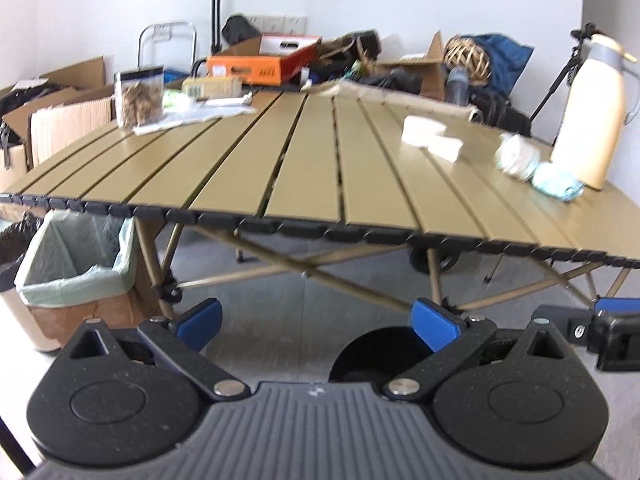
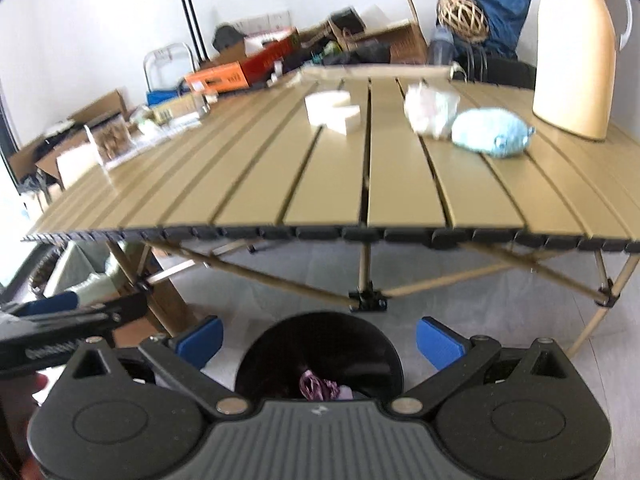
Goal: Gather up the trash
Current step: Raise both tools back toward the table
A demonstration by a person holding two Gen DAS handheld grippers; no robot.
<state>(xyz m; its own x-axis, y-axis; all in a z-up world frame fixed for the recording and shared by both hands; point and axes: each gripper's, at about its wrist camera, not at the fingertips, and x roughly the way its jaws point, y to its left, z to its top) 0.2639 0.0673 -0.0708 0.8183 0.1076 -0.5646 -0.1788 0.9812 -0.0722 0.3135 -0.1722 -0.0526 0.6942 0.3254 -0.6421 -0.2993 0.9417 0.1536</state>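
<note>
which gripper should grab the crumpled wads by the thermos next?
Probably right. The white wad and blue wad sit almost straight ahead of the right gripper, but far off to the side of the left gripper. Both are open and empty.

The tabletop (image 2: 256, 184) is smooth slats with a soft sheen, capped in matt black plastic. The cream jug (image 2: 576, 52) looks glossy; the pale blue wad (image 2: 490, 132) looks soft and fuzzy. A thin, crinkled plastic liner (image 1: 72, 264) lines a cardboard box (image 1: 100, 312).
</note>
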